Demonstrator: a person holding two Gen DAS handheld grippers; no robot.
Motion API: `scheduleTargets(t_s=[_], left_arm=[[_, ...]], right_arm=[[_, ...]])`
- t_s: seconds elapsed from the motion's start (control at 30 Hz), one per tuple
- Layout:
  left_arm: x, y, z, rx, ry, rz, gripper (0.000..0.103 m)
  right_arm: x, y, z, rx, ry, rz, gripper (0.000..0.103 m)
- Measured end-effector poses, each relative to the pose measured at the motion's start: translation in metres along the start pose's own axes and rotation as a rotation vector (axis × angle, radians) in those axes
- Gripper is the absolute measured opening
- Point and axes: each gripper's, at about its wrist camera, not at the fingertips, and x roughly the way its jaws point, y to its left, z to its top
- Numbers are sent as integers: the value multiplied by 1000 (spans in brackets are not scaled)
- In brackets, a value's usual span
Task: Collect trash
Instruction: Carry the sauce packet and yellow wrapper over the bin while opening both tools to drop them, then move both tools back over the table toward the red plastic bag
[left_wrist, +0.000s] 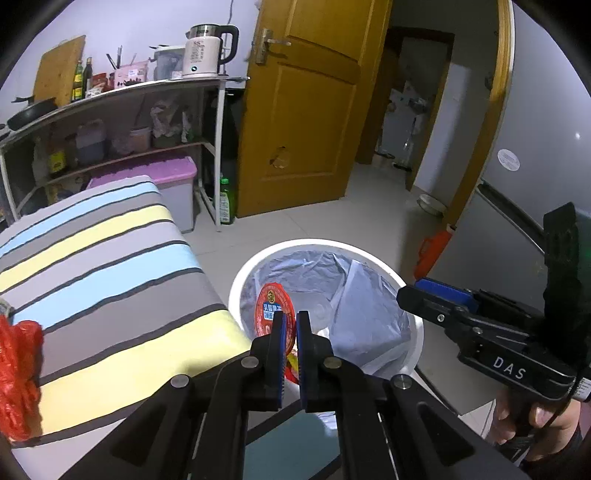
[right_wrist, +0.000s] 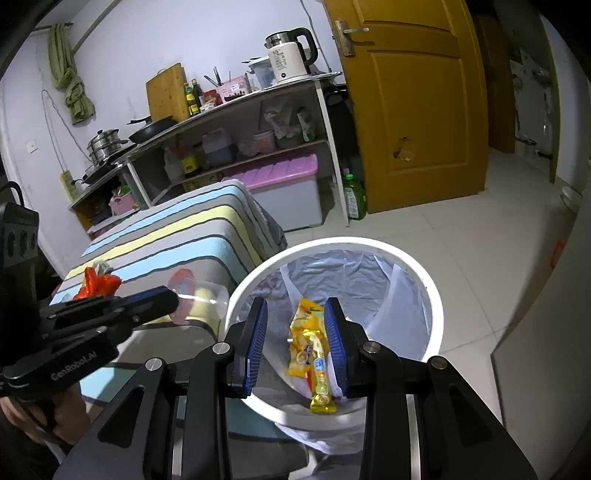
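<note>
Here, right hand-held gripper (right_wrist: 295, 332) half open above white bin (right_wrist: 436, 306), yellow wrapper (right_wrist: 312, 350) lengthwise between pads, loose; left hand-held gripper (left_wrist: 290, 325) pinches red-lidded packet (left_wrist: 271, 306) over bin.

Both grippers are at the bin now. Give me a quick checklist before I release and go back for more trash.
1. Left gripper shut on the red-lidded plastic wrapper: ok.
2. Wrapper over the white bin: ok from the left wrist view; in the right wrist view it looks beside the rim, so check.
3. Right gripper open, yellow snack packet between the pads above the bin: ok.
4. Packet fully clear of the right pad: cannot tell.
5. Bin liner open: ok.
6. Trash left on the striped cloth: not ok, red bag remains.
</note>
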Motion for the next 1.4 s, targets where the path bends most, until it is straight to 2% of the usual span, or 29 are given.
scheduleTargets(t_s=[0.23,0.53,0.8,1.4], left_arm=[[10,5,-3,-19,24,-7,5],[-19,16,-7,-45,-36,12,5],[-56,25,-14,-65,-91,42,5],[-144,76,-48,-151,-181,161,5]], right_arm=[[0,-3,-1,0,2,0,33],[-7,14,-1,-38,-7,20,33],[-21,48,0,-100,-22,48,33],[-36,140,-13,-270,-29,168,33]])
